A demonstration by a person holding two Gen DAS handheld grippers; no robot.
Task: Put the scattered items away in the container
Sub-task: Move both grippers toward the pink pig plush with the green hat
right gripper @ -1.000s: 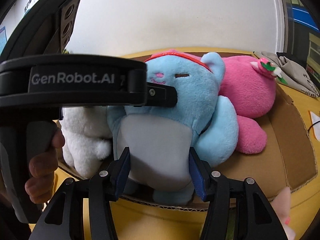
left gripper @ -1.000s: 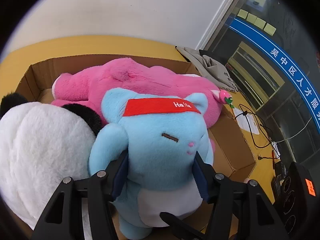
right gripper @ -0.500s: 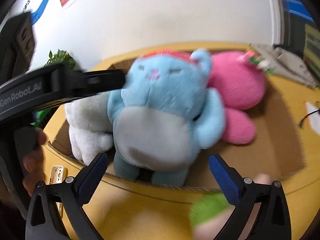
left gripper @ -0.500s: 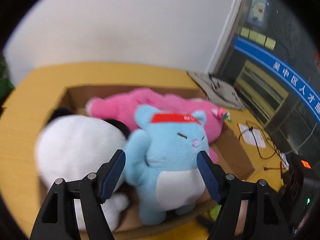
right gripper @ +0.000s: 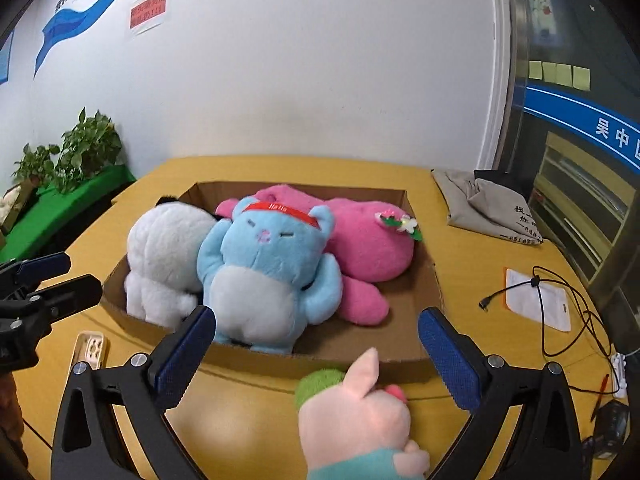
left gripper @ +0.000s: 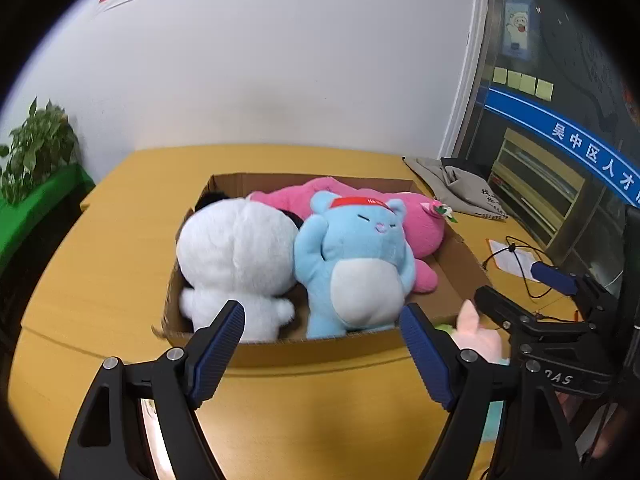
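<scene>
Blue plush [left gripper: 356, 264] sits in cardboard box [left gripper: 320, 350], beyond left gripper [left gripper: 322, 346] and right gripper [right gripper: 316, 354]; both jaws spread, just widened, empty.

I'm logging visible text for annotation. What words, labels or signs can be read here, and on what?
"HaHa": red headband of the blue plush.
"吴中区人才": blue wall band, cut off at the frame edge.
Red wall notice: too blurred.
Grey cloth bag print: too small.
</scene>
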